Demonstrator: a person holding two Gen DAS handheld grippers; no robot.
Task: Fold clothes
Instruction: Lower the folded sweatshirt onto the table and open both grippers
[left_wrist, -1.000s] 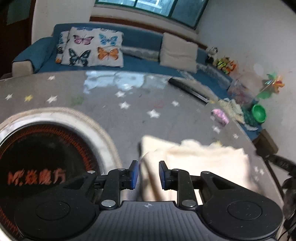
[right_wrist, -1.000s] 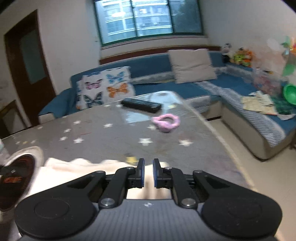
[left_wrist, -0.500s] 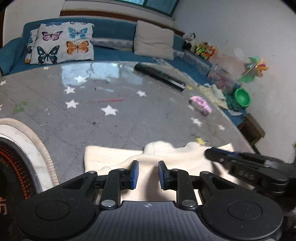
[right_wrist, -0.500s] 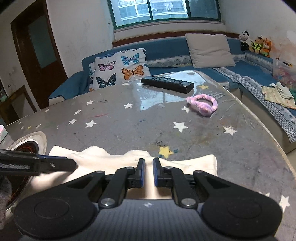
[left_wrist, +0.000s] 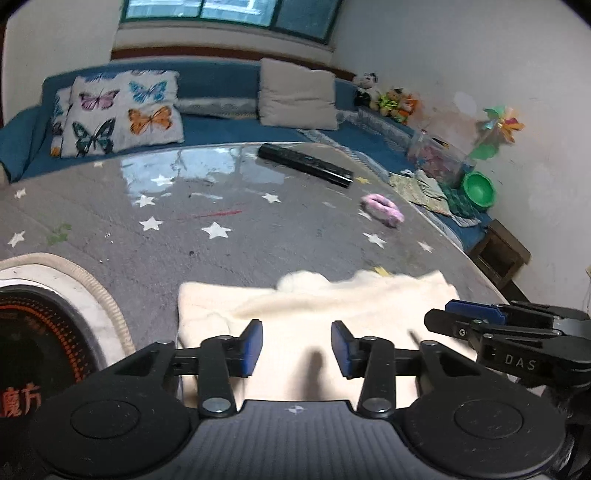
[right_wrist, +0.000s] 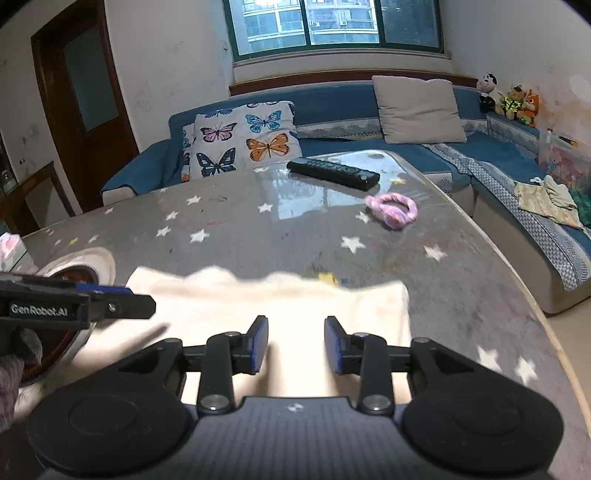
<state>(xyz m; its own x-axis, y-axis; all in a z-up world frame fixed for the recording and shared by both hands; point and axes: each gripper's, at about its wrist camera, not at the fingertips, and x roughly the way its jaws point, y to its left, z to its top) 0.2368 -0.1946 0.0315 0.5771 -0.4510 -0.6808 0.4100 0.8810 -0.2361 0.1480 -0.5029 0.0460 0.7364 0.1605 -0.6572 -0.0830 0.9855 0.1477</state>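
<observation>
A cream fleece garment (left_wrist: 314, 314) lies folded flat on the grey star-patterned table (left_wrist: 221, 206), near its front edge. It also shows in the right wrist view (right_wrist: 280, 314). My left gripper (left_wrist: 296, 347) is open and empty, just above the garment's near left part. My right gripper (right_wrist: 295, 343) is open and empty above its near right part. The right gripper shows at the right of the left wrist view (left_wrist: 498, 328). The left gripper shows at the left of the right wrist view (right_wrist: 74, 306).
A black remote (right_wrist: 332, 173) and a pink fluffy headband (right_wrist: 391, 212) lie at the table's far right. A round induction cooker (left_wrist: 37, 332) sits to the left of the garment. A blue sofa (right_wrist: 406, 147) with cushions runs behind and to the right.
Both grippers were shut and carrying the garment; they have opened and let it go. The garment now lies flat on the table.
</observation>
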